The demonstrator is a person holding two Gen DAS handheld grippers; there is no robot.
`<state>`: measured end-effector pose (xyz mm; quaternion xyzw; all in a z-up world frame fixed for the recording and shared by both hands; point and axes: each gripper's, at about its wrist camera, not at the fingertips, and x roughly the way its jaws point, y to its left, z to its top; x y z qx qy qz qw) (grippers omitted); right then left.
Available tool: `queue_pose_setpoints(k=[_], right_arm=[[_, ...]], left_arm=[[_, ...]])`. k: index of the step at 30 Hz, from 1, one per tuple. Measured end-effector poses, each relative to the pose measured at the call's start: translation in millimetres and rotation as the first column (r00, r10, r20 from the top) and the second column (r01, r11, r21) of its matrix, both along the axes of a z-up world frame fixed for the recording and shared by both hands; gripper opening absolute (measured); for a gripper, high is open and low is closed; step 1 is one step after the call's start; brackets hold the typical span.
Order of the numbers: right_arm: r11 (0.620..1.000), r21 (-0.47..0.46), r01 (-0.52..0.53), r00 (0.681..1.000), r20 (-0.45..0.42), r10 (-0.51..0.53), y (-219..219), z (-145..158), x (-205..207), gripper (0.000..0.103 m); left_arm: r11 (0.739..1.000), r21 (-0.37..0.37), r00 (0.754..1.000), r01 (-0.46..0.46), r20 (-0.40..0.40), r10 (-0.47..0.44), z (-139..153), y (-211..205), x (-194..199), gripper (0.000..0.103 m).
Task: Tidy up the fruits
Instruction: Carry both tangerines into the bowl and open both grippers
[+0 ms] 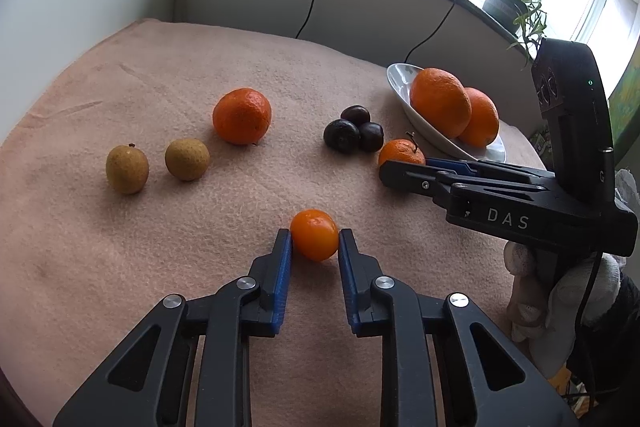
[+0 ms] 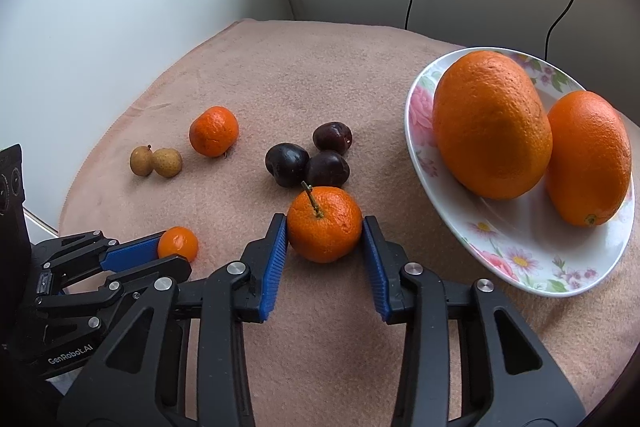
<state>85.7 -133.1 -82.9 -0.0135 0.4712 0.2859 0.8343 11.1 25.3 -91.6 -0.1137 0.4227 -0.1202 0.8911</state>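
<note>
Your left gripper point(image 1: 315, 235) clamps the small kumquat point(image 1: 314, 234) on the pink cloth point(image 1: 160, 75); your right gripper point(image 2: 325, 225) pinches the stemmed mandarin point(image 2: 324, 224), just beside the floral plate point(image 2: 516, 259) with two oranges point(image 2: 492, 123)

A fuzzy, matt beige cloth point(image 2: 320, 87) covers the table. The glossy floral ceramic plate point(image 2: 520, 259) holds two rough-skinned, dimpled oranges point(image 2: 492, 123). Three smooth, shiny dark plums point(image 2: 308, 159) lie nearby.
</note>
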Motion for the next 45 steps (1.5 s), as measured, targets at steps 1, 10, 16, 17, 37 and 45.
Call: queue_pose_setpoints(k=[1,10,16,17,37,45], right_arm=[[1.000,0.006,-0.001,1.000,0.002,0.001,-2.5,1.5,-2.2,0.039],[0.998,0.054,0.021,0.999,0.041,-0.023,-31.0,24.4,-17.7,0.038],[0.995,0.082,0.065,0.995,0.075,-0.071,-60.1,43.5,-22.1,0.038],[0.994,0.085,0.073,0.993,0.081,-0.080,-64.9,46.5,-21.1,0.038],[0.978,0.106,0.178,0.967,0.167,-0.194,-141.8,80.1,3.7,0.038],[0.977,0.108,0.184,0.965,0.167,-0.200,-157.3,81.5,29.7,0.038]], left_arm=[[1.000,-0.005,1.000,-0.002,0.001,0.002,0.6,0.5,-0.5,0.021],[1.000,-0.026,1.000,0.014,0.024,-0.013,11.3,-8.9,-5.2,0.021],[0.998,-0.048,0.998,0.049,0.051,-0.046,23.0,-22.5,-0.7,0.021],[0.997,-0.052,0.997,0.056,0.055,-0.053,24.6,-25.4,0.7,0.021],[0.973,-0.052,0.970,0.224,0.107,-0.217,46.4,-96.5,35.5,0.021],[0.963,-0.048,0.960,0.264,0.110,-0.258,48.3,-126.3,45.3,0.021]])
